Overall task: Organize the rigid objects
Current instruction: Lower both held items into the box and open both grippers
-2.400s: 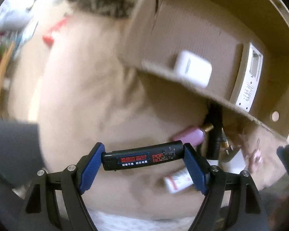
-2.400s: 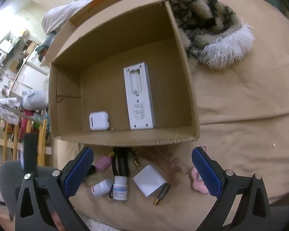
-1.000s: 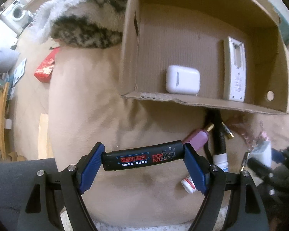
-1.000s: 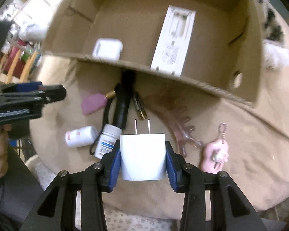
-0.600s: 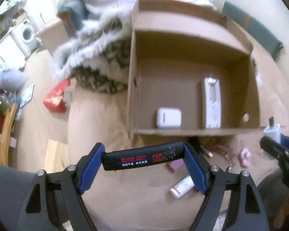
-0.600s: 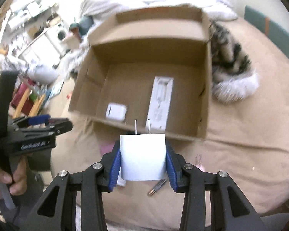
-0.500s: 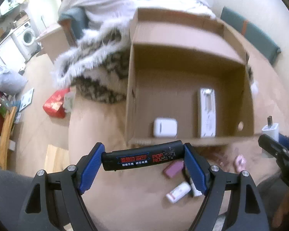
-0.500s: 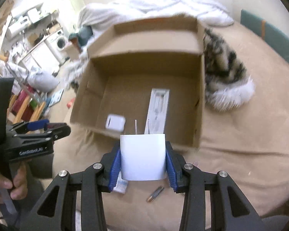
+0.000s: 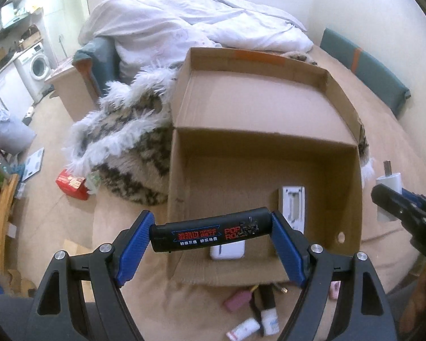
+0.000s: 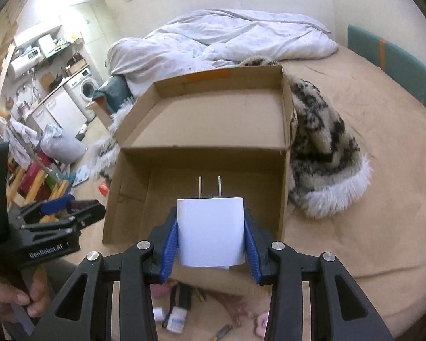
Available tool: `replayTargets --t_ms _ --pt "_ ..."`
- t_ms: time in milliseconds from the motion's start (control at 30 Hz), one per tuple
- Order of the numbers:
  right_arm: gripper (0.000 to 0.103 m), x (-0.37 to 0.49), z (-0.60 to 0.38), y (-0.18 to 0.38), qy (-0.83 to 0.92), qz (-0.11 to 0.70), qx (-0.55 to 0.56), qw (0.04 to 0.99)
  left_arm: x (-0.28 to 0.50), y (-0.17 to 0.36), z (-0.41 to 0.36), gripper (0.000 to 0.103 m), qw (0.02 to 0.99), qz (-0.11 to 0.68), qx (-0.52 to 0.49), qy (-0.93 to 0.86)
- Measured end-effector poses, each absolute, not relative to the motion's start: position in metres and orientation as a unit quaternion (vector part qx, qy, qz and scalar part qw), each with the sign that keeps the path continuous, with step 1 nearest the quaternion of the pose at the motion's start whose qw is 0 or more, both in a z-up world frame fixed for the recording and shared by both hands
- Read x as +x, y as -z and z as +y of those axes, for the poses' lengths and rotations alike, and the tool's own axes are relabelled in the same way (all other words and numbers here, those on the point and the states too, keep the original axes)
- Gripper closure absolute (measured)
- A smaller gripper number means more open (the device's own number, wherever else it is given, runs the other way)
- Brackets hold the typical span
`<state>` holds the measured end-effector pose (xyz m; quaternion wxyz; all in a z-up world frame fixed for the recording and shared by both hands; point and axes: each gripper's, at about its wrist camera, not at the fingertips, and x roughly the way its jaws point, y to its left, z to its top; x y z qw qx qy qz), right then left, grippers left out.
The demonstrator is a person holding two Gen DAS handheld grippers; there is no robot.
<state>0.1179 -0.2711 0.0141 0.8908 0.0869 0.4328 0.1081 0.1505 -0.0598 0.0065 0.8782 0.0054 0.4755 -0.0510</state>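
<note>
Gripping a black printed cylindrical tube crosswise, long axis left-right, the left gripper is now above the open brown cardboard box, higher than before. The right gripper clamps a white wall charger, prongs pointing forward over the box.

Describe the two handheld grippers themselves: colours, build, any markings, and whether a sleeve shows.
Both grippers, left and right, have black angular frames with triangular cut-outs, silver bolts and ribbed blue fingers. The left body reads "GenRobot.AI" in white. A bare hand holds it; no cables visible.
</note>
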Motion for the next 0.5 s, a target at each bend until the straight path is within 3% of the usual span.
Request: replayTargets --t_ms 500 --pt "0.059 0.16 -0.271 0.052 -0.094 0.485 0.101 0.863 0.179 0.048 -0.086 0.023 0.856 0.506 0.023 0.103"
